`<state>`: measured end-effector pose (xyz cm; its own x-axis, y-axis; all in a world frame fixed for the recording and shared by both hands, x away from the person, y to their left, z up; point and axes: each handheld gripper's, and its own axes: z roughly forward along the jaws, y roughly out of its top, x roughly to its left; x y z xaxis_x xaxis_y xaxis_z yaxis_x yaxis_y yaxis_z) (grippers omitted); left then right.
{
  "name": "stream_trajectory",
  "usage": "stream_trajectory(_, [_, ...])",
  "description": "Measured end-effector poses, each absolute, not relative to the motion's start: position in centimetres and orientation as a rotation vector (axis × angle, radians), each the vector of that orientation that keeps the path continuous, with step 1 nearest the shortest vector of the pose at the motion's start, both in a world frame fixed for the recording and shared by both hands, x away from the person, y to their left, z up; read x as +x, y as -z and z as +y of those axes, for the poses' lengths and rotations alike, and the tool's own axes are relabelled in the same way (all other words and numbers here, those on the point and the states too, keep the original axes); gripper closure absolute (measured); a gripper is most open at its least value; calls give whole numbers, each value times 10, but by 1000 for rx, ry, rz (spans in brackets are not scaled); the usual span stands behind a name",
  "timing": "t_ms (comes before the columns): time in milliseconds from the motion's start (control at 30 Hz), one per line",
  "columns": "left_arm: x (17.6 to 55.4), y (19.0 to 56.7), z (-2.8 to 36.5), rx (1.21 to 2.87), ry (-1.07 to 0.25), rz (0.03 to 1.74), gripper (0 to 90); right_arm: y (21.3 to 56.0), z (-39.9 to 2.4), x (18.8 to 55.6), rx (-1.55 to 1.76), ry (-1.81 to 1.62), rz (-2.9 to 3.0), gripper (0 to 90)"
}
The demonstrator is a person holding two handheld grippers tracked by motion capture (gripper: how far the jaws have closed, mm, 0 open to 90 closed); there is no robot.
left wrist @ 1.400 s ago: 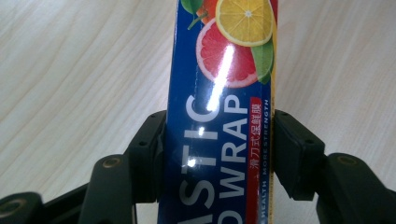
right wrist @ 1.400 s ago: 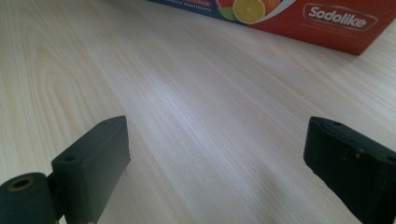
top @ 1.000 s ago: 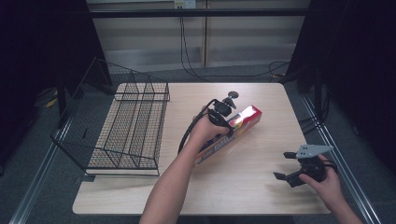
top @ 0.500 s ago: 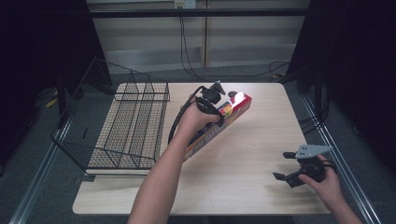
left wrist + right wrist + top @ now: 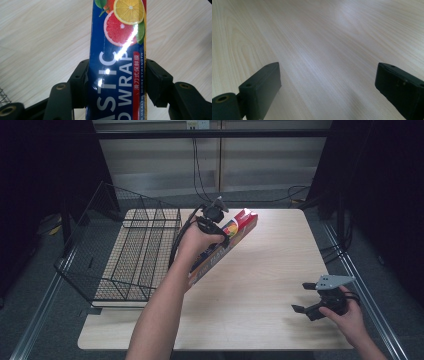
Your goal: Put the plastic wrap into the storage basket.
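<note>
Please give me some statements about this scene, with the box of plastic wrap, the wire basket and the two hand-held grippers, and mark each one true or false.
1. The left hand-held gripper is shut on the plastic wrap box. True.
2. The plastic wrap box lies inside the wire basket. False: it is held to the right of the basket, above the table.
3. The right hand-held gripper is open and holds nothing. True.
4. The right hand-held gripper is over the basket. False: it is near the table's front right corner.
5. The box shows pictures of citrus fruit. True.
</note>
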<state>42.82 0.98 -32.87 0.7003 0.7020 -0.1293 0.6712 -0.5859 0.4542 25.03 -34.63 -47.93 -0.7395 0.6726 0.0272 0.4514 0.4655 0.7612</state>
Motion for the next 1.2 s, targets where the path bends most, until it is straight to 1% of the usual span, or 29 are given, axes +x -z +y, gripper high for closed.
stream_trajectory(267, [428,320,21,2402,-98,1098,441,480,-344,251,954,-1145,2454,59])
stream_trajectory(467, [428,314,31,2415,-100,1118,441,480,-344,251,955,-1141,2451,56])
stream_trajectory(600, [427,305,41,2402,-116,1153,441,481,-344,251,962,-1139,2451,55])
stream_trajectory(900, [426,289,59,2410,-131,1172,442,481,-342,252,952,-1140,2461,55])
stream_trajectory(1200, [425,275,70,2395,-152,1206,442,481,-342,252,954,-1143,2466,55])
